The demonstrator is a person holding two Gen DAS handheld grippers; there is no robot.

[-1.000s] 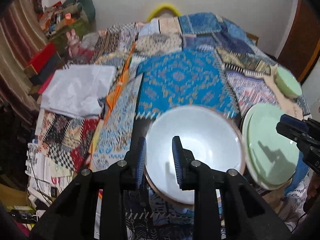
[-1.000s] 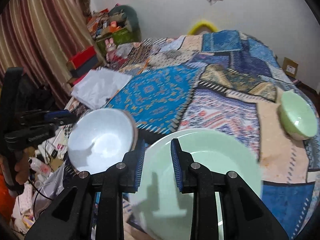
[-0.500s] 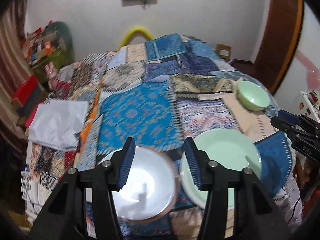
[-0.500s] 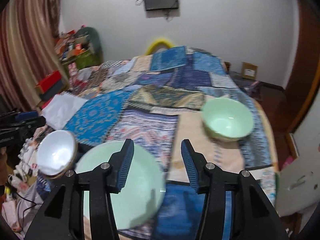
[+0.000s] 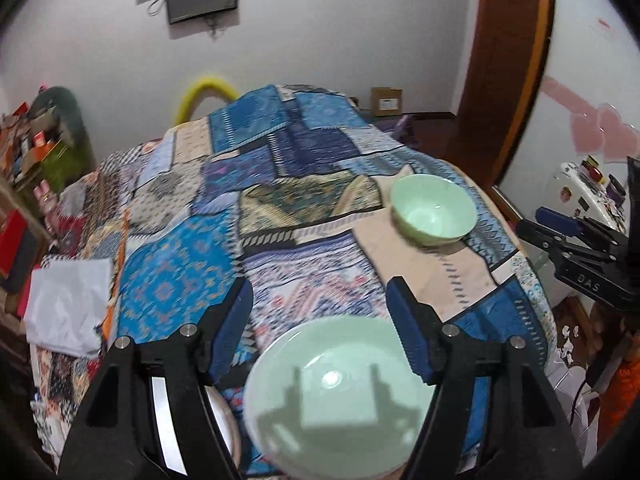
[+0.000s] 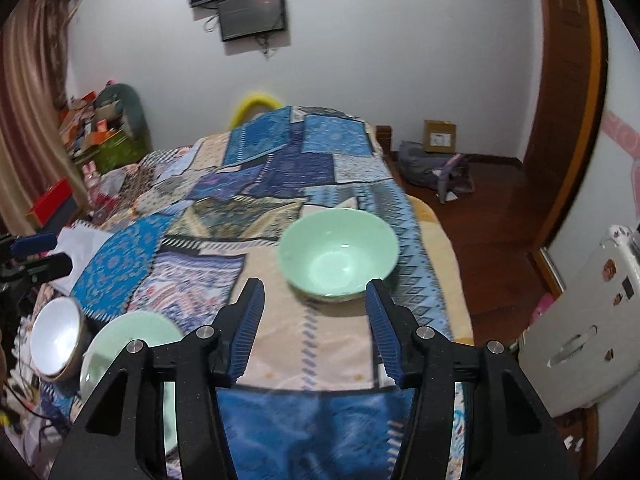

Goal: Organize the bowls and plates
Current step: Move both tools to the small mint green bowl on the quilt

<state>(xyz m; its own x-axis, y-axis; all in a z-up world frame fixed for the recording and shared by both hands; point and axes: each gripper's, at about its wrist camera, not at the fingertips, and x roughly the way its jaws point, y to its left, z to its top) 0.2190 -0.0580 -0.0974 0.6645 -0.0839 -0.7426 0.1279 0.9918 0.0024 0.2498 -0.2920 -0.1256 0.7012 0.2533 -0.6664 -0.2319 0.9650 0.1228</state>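
- Both tongs hold nothing; the left tongs [image 5: 320, 332] hang with their jaws spread wide, and the right tongs [image 6: 316, 328] are spread just as wide
- The green plate [image 5: 340, 396] lies on the bed [image 5: 180, 280] right under and between the left tongs' fingers, whose shadow falls across it; in the right wrist view it sits low and to the left of the right tongs
- The white bowl [image 6: 56, 340] rests just left of that plate, touching or nearly touching it; from the left tongs only a sliver of it shows behind the left finger
- The green bowl [image 6: 340, 256] stands alone straight ahead of the right tongs, just beyond their fingertips, well apart from the other two pieces
- As a judgement, the sorting is partly done: plate and white bowl are gathered at the near edge of the bed; the green bowl is not yet with them
- What seems left is to grip the green bowl by its rim and bring it to the group, perhaps nesting the two bowls; whether any further dishes exist outside these views I cannot tell
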